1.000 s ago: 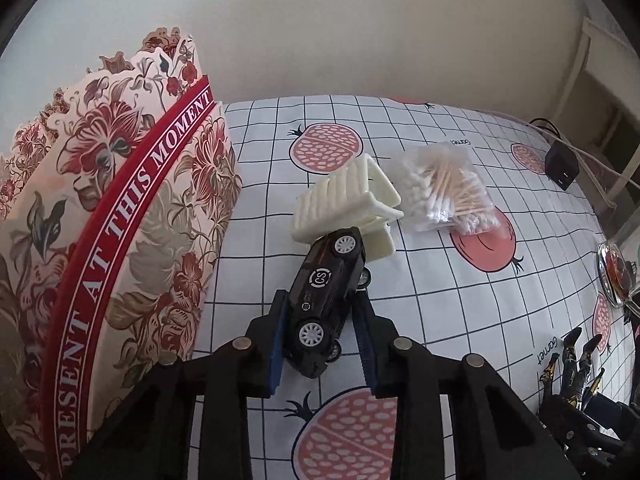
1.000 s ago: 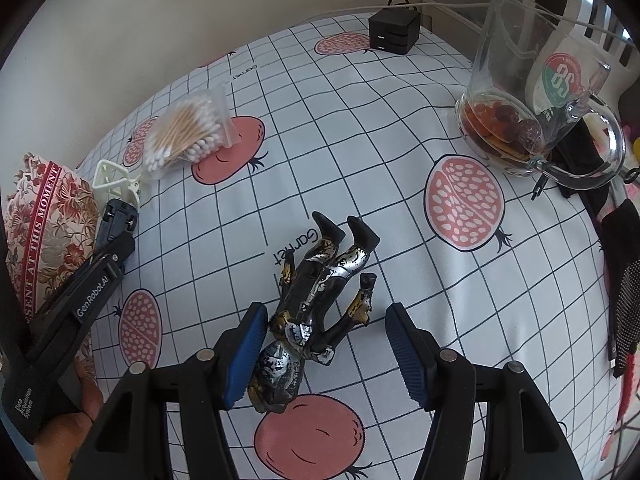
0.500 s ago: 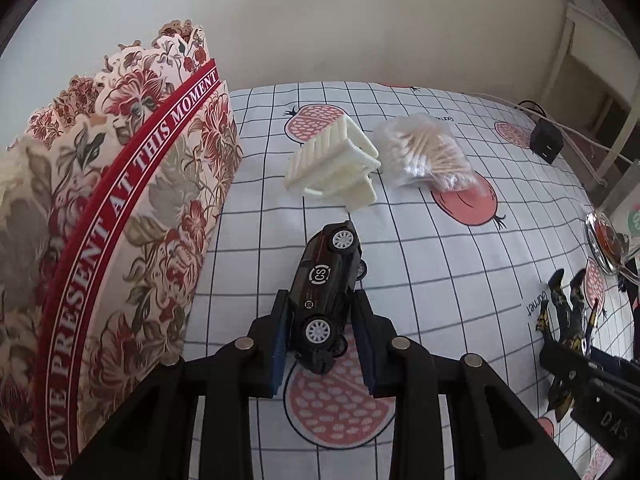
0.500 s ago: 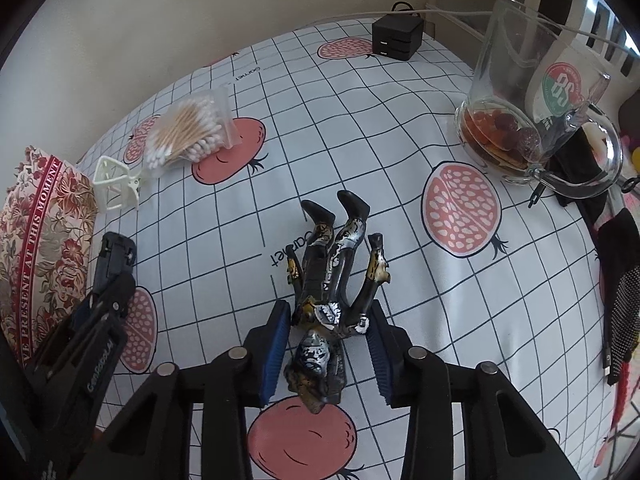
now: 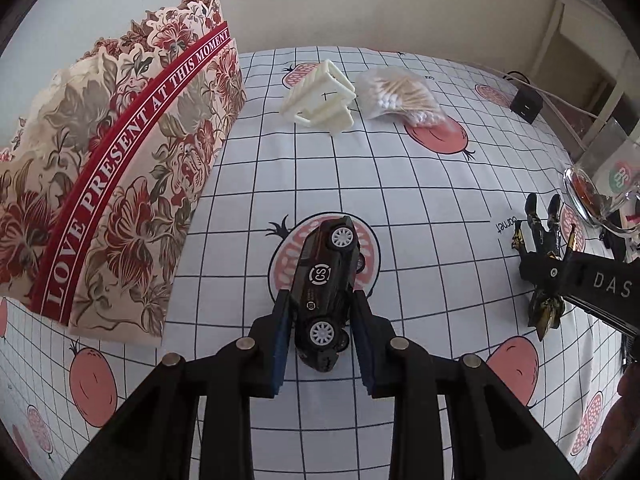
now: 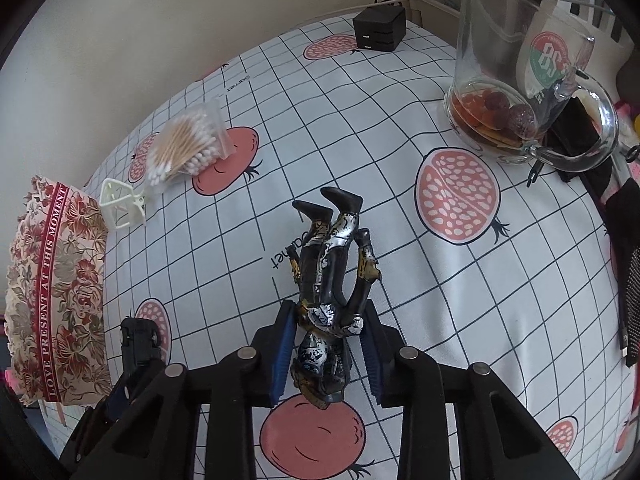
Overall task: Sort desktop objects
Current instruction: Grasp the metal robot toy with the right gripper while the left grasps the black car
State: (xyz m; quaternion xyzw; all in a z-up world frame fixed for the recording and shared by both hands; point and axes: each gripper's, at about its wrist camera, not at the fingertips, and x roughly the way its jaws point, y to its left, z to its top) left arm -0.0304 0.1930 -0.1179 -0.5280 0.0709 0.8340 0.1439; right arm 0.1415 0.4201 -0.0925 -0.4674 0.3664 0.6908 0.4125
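Note:
My left gripper (image 5: 322,334) is shut on a black toy car (image 5: 326,284) with white wheels, held on its side above the checked cloth. My right gripper (image 6: 326,344) is shut on a black, silver and gold action figure (image 6: 332,280), gripped at the torso with its legs pointing away. The figure also shows in the left wrist view (image 5: 540,240) at the right, and the car in the right wrist view (image 6: 138,336) at lower left. A floral paper gift box (image 5: 100,200) stands left of the car.
A cream plastic rack (image 5: 320,98) and a bag of cotton swabs (image 5: 400,96) lie at the back. A glass mug (image 6: 516,80) with fruit in liquid stands at the right, a black cube charger (image 6: 378,30) with cable behind. Dark items lie at the right edge.
The left gripper has pulled back with the car, away from the rack and swabs. The right gripper has closed on the figure, which has straightened between the pads.

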